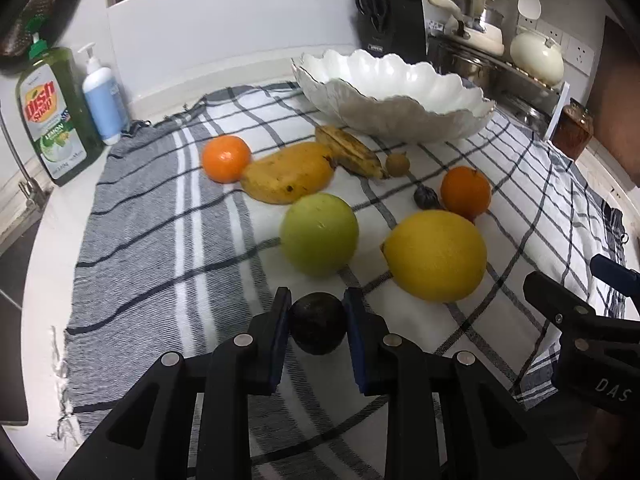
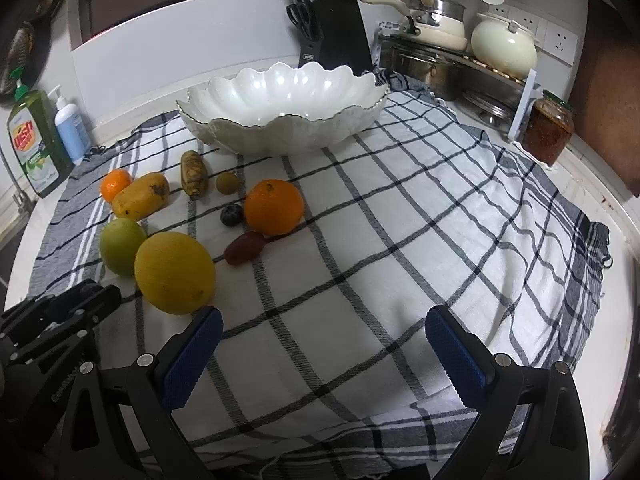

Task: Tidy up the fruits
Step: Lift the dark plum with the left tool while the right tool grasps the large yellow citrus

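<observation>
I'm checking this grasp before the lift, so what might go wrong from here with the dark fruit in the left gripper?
1. The left gripper pinches the dark round fruit only near its fingertips; it may slip out when lifted.
2. The green apple and big lemon sit directly ahead, toward the white bowl; a low carry may knock them rolling.
3. The right gripper hangs open nearby and may get in the way.

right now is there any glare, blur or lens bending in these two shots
Left wrist view: straight cloth stripes bow from the fisheye, edges go soft, and the dark fruit in the left claw stays sharp. Right wrist view: soft highlights inside the white bowl, corners blacked out.
</observation>
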A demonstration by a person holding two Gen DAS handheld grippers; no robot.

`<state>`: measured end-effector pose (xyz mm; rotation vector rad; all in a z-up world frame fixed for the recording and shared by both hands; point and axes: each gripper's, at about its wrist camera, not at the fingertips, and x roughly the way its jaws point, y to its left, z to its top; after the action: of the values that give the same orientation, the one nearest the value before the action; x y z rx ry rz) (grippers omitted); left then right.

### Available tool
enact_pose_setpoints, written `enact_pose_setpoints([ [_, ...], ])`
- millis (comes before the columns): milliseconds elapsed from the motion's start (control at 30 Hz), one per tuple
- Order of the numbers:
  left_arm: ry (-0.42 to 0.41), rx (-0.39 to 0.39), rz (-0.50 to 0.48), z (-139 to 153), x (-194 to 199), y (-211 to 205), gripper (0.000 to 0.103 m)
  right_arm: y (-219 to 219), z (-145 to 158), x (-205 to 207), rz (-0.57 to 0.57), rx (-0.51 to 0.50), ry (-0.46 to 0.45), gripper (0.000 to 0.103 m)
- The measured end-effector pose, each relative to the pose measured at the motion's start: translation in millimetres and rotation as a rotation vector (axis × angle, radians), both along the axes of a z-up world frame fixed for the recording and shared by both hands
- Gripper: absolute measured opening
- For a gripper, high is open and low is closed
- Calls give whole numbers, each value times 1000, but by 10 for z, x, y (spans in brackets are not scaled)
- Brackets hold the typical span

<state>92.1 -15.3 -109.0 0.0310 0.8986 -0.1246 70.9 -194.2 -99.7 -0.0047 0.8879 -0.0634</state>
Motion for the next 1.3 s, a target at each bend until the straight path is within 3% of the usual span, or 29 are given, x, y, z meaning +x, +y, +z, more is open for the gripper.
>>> enact_pose_setpoints([
  [400, -5, -23, 58, 107, -60, 307, 27, 326, 130, 32, 80, 7, -38, 102],
  [733, 8, -24, 129, 88, 26, 667, 27, 719, 5, 276, 152, 16, -4, 100],
  [1000, 27, -28, 155, 38, 98, 817, 27, 889, -151, 434, 181, 6, 37, 89],
  [1100, 31, -26, 157, 24, 105, 837, 27, 929, -226, 496, 186, 0, 59, 79],
  [1167, 35, -26, 157, 18, 113, 845, 27, 937, -276, 525, 196, 1, 77, 63],
  [1300, 39, -28, 152, 18, 118, 832, 27, 907, -286, 516, 194, 23, 72, 62],
])
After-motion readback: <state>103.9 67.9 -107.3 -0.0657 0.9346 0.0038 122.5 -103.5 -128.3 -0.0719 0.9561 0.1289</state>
